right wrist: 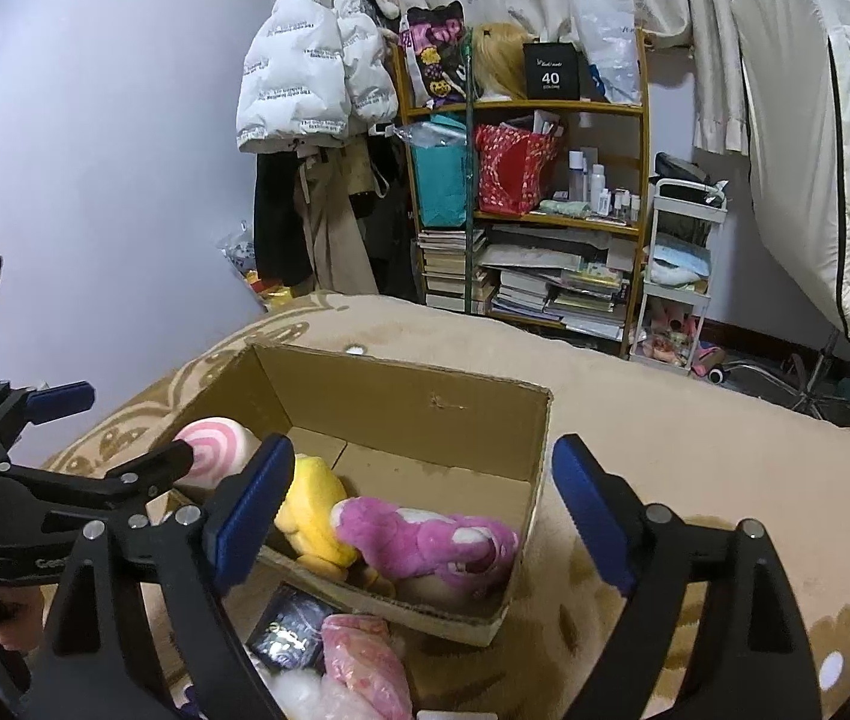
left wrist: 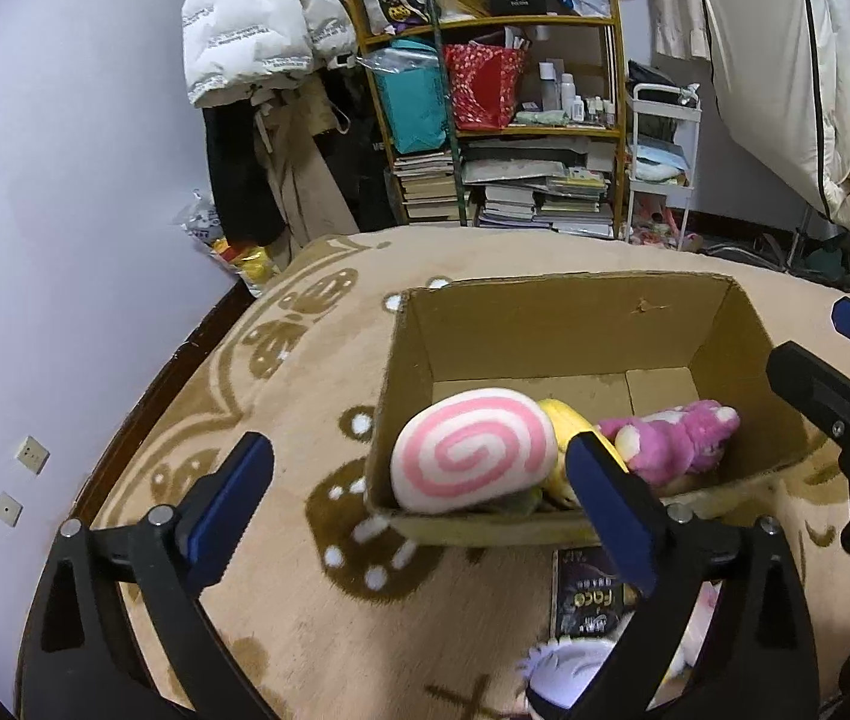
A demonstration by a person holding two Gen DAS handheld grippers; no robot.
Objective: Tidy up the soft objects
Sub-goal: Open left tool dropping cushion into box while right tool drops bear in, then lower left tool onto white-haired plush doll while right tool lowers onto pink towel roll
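Below both open jaws, plush toys (left wrist: 674, 438) in cardboard box (left wrist: 545, 312)

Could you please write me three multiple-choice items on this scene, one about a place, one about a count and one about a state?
1. Where does the pink-and-white spiral plush lie?
A. On the shelf
B. In the cardboard box
C. On the blanket beside the box

2. How many soft toys can be seen in the box?
A. One
B. Three
C. Five

3. How do the jaws of the right gripper stand?
A. Wide apart, holding nothing
B. Shut on the yellow plush
C. Shut on the box's rim

Answers:
1 B: the spiral plush leans against the box's near corner, inside its walls.
2 B: the spiral plush, the yellow plush and the magenta plush lie together at the near end.
3 A: both blue pads stand far apart with only the box seen beyond them.
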